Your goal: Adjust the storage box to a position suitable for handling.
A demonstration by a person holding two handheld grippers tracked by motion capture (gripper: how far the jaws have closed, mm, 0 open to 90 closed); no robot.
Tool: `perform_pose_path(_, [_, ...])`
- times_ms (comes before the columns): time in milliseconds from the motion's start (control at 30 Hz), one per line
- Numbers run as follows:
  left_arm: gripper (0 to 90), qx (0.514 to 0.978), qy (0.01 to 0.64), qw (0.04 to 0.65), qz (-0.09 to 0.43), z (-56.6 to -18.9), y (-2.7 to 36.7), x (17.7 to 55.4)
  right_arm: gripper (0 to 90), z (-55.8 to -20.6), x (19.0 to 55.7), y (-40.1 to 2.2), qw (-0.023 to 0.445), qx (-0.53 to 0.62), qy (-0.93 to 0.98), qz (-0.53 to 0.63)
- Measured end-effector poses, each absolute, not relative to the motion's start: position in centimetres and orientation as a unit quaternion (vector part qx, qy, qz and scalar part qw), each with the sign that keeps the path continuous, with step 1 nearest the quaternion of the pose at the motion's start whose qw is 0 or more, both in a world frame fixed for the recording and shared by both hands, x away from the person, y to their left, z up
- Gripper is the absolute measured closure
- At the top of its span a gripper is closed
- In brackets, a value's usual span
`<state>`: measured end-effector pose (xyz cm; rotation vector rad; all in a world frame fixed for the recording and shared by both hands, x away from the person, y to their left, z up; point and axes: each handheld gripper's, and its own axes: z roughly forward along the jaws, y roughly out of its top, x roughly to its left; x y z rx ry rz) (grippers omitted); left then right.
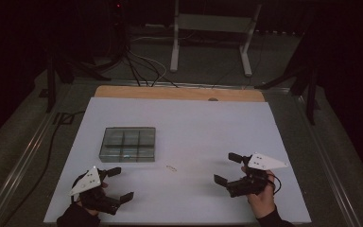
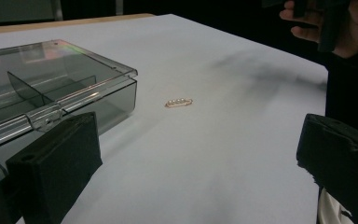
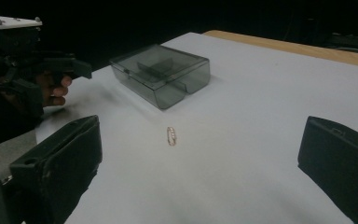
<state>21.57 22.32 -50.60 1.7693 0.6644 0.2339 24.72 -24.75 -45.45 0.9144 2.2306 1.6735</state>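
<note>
A white sheet (image 1: 194, 127) covers the wooden table (image 1: 179, 92) in a dark room (cables on the floor). Left gripper (image 1: 116, 184) and right gripper (image 1: 227, 168) gape wide, empty. Between them lies a small gold, possibly pearl-set clasp (image 2: 178, 102), near the closed smoky clear plastic compartment box (image 1: 128, 144).

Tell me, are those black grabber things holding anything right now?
Nothing is held. The left gripper and the right gripper are both open, and the small gold clip lies alone on the white table near the closed box.
</note>
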Motion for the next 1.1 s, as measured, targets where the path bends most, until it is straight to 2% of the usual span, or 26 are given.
perform_pose_path(1100, [0.7, 0.755, 0.287, 0.581, 0.100, -50.6, 22.4, 21.5, 0.0, -45.1, 28.3, -18.3, 0.067, 0.276, 0.777, 0.561])
